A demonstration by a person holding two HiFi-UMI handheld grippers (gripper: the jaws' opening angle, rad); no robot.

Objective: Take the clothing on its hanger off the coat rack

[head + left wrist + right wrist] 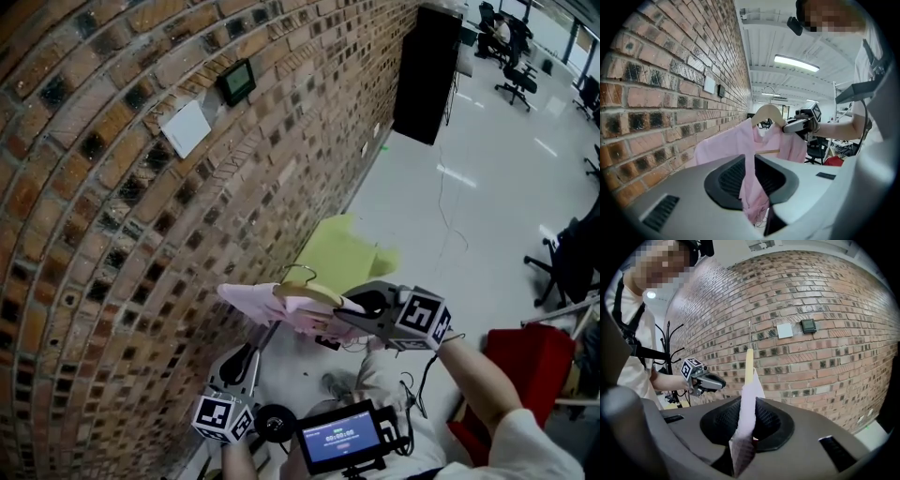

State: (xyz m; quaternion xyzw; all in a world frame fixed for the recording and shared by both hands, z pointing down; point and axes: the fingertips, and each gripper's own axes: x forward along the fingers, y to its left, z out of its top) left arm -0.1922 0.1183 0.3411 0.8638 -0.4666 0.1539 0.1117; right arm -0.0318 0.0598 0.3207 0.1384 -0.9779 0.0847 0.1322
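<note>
Beside the brick wall (141,234), the pink garment (281,305) on its wooden hanger (305,286) hangs in the air between both grippers, apart from the coat rack (670,339).

Lift-off looks done, with the hook on nothing. The next move likely calls for carrying it off level, with both grips kept firm so the cloth does not slide off. The right gripper (352,314) reaches forward on an outstretched forearm, fingers clenched on the garment's shoulder at the hanger. The left gripper (251,349) sits lower, near the body, pointing up, fingers clenched on the lower cloth.
</note>
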